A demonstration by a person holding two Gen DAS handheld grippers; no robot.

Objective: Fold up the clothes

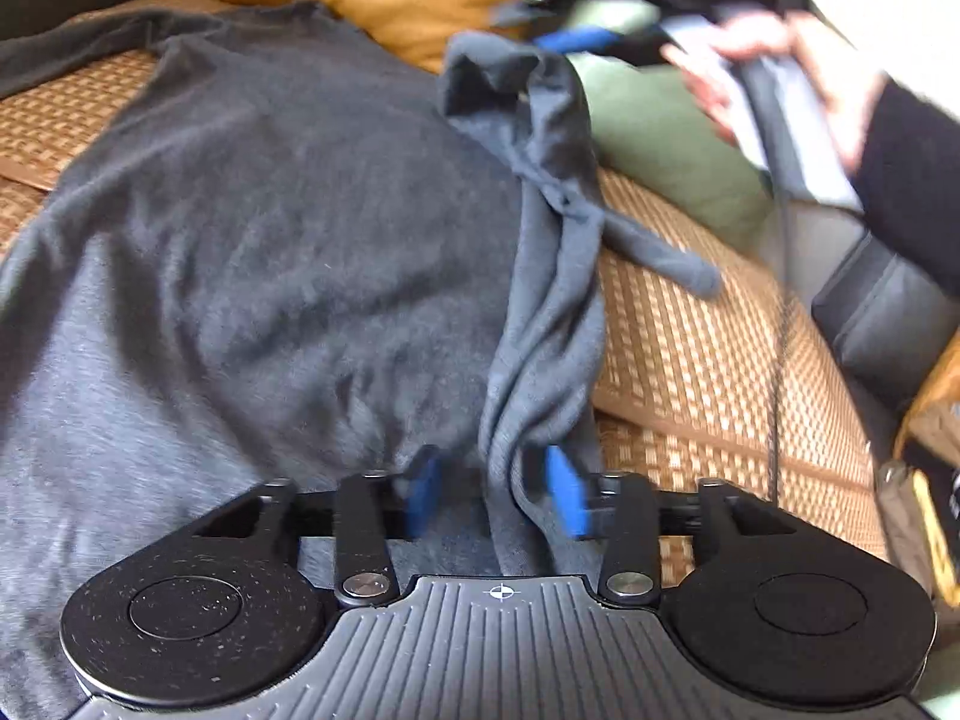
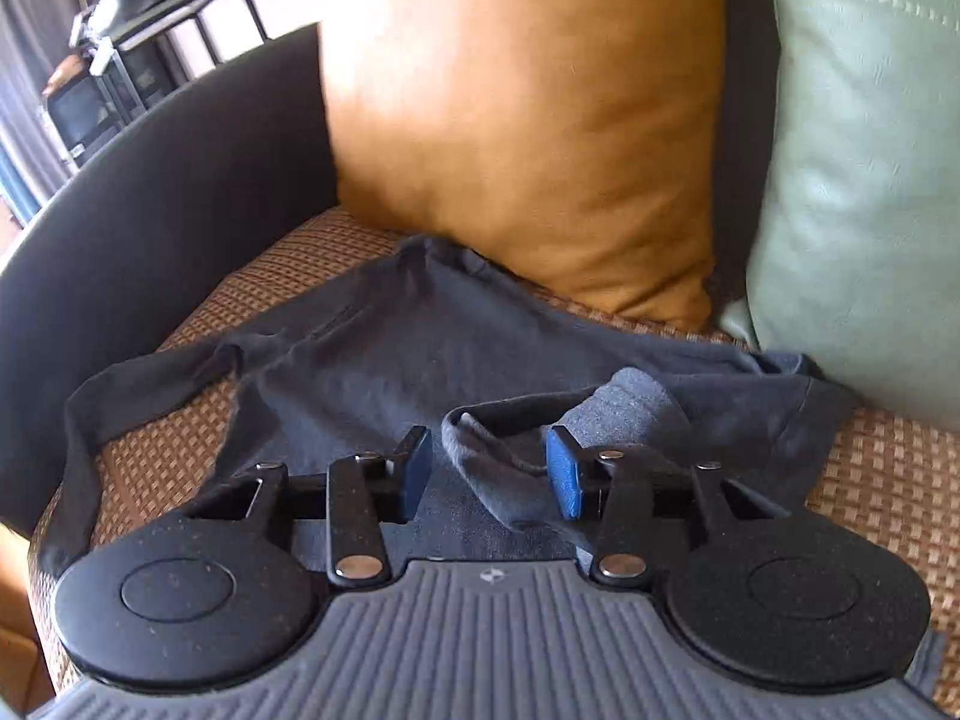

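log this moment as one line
surface: woven rattan sofa mat | item: dark grey cotton t-shirt, right edge bunched | left gripper: open | right gripper: open

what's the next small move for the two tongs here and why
Probably carry the lifted edge across the gray shirt and lay it flat. Both the left tongs and right tongs look open around that bunched edge, so they would need to close first.

Dark grey shirt (image 1: 270,228), spread on woven seat, right edge bunched
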